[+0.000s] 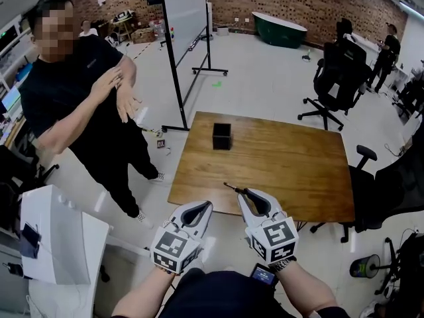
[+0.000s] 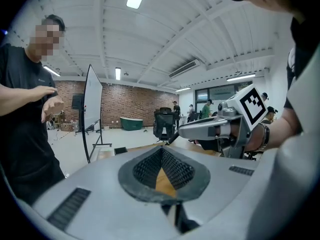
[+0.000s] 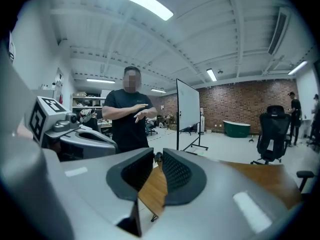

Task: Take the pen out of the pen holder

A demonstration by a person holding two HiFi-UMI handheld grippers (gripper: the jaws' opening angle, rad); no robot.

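Observation:
A black cube-shaped pen holder [image 1: 221,136] stands on the far part of the wooden table [image 1: 291,171]; in the left gripper view the pen holder [image 2: 120,150] appears small and low. My right gripper [image 1: 241,191] hovers over the table's near edge, shut on a dark pen [image 1: 230,187] whose tip pokes out to the left. In the right gripper view the pen [image 3: 158,157] is a dark stub between the jaw tips of the right gripper [image 3: 157,157]. Beside it, my left gripper [image 1: 208,205] is shut and holds nothing; its tips meet in the left gripper view [image 2: 162,149].
A person in black [image 1: 86,105] stands left of the table, gesturing with both hands. A whiteboard on a wheeled stand [image 1: 184,25] is behind the table, office chairs [image 1: 338,78] are to the right, and a white cabinet [image 1: 56,244] is at the near left.

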